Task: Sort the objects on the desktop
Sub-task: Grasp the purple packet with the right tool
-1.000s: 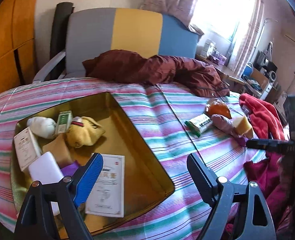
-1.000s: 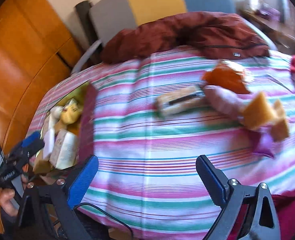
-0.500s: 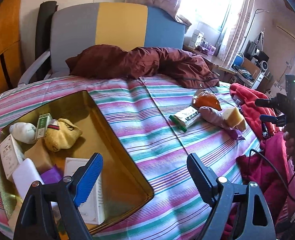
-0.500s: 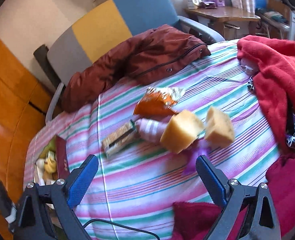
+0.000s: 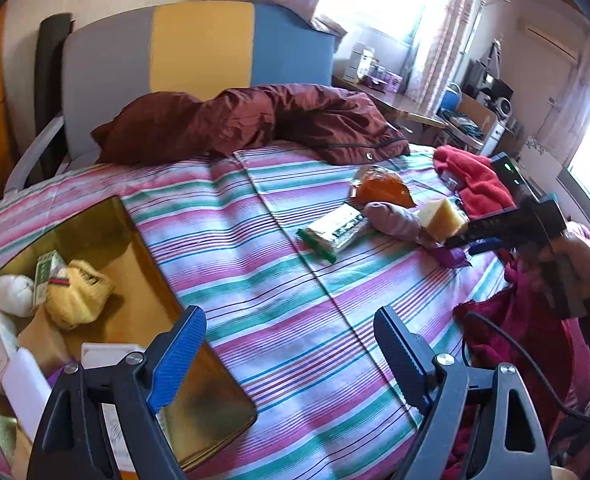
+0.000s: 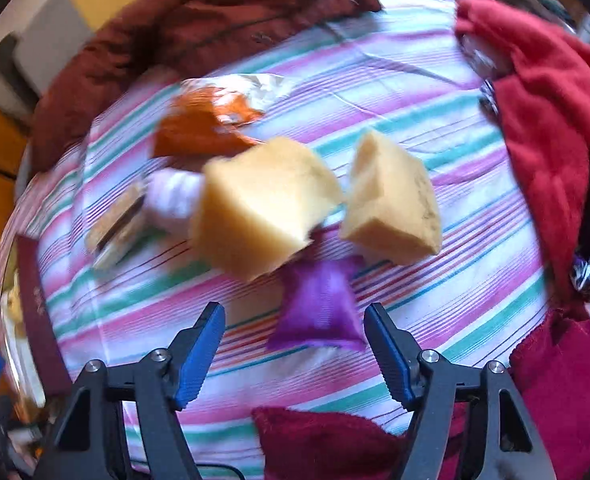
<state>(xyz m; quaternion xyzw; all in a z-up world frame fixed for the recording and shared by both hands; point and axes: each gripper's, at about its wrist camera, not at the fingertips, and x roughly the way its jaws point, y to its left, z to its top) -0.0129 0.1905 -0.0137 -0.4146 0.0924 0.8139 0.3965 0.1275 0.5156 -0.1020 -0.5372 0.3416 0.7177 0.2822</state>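
On the striped cloth (image 5: 295, 320) lie two yellow sponge blocks (image 6: 263, 208) (image 6: 395, 200), a purple pouch (image 6: 319, 308), an orange packet (image 6: 199, 124), a green snack bar (image 5: 335, 228) and a pale rolled sock (image 5: 395, 220). My right gripper (image 6: 293, 312) points steeply down over the purple pouch. Its jaws are closing, with the pouch's near end between the fingertips and no pad pressing on it. My left gripper (image 5: 287, 320) hangs open and empty over the cloth beside the gold tray (image 5: 199, 400). That tray holds a yellow knit item (image 5: 77, 296), a white ball (image 5: 9, 294) and small boxes.
A maroon jacket (image 5: 255, 120) lies at the far edge before a grey, yellow and blue chair (image 5: 199, 48). A red blanket (image 5: 475, 184) borders the right side, and dark red cloth (image 6: 327, 444) sits under my right gripper. A hand (image 5: 575, 256) holds the right gripper.
My right gripper swung right and dropped close over the sponges and purple pouch, and its jaws narrowed. The left gripper drifted right, so the tray slid toward the left edge.
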